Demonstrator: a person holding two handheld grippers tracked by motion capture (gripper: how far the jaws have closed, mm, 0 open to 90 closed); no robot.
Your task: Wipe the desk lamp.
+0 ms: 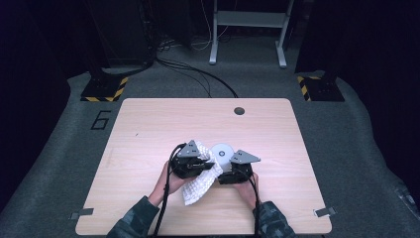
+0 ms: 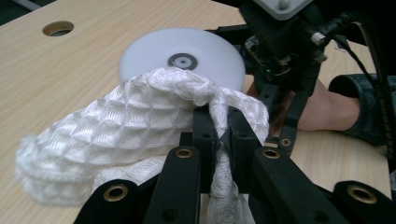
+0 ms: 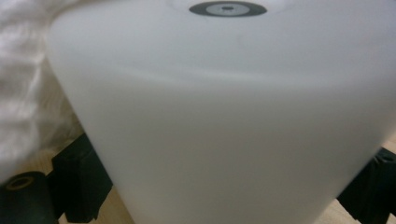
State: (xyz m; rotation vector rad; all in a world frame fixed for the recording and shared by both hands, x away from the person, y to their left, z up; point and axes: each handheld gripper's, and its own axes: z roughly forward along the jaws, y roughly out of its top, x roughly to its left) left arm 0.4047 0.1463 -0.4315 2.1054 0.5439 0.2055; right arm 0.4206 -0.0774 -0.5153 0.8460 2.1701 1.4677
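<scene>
A white waffle-weave cloth [image 1: 198,186] hangs from my left gripper [image 1: 210,163], whose jaws are shut on a bunched fold of it [image 2: 116,126]. In the left gripper view the pinch [image 2: 222,123] sits just in front of a white plastic cup [image 2: 182,51], whose round base with a grey ring faces that camera. My right gripper [image 1: 227,162] holds this cup [image 1: 221,150] tilted over the table's middle. In the right gripper view the cup's wall [image 3: 224,116] bulges between the black jaws at the bottom corners, and the cloth [image 3: 18,93] lies at its left. The cloth touches the cup's rim side.
The wooden table [image 1: 148,124] has a round cable hole [image 1: 239,110] near its far edge. On the floor beyond stand two black bases with yellow-black stripes [image 1: 104,89] and a white frame's legs [image 1: 247,29]. A person's sleeved forearms come in at the bottom.
</scene>
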